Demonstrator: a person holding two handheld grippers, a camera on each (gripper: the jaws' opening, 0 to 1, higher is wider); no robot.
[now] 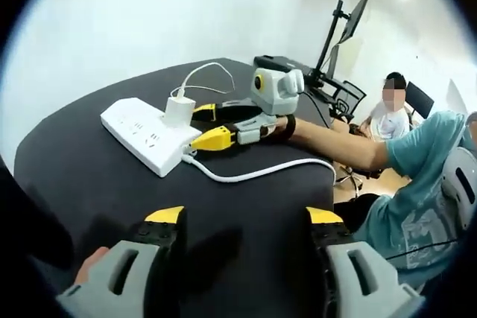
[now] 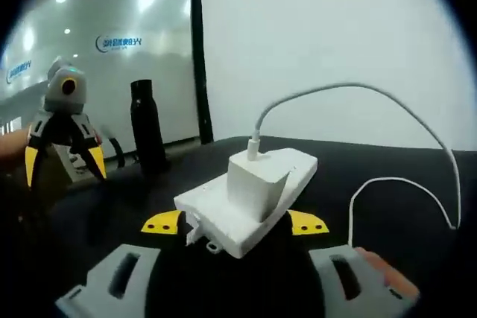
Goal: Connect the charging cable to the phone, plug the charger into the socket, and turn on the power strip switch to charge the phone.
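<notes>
Right gripper (image 1: 203, 126), jaws spread, straddles the glossy white slab-shaped power strip (image 1: 145, 133); left gripper (image 1: 244, 225) gapes over matte black table (image 1: 74, 169)

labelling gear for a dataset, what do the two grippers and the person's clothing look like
Both the left gripper and right gripper have grey bodies, black jaws and yellow tips. The person wears a teal short-sleeved t-shirt with a pale print and a black wrist strap.
</notes>
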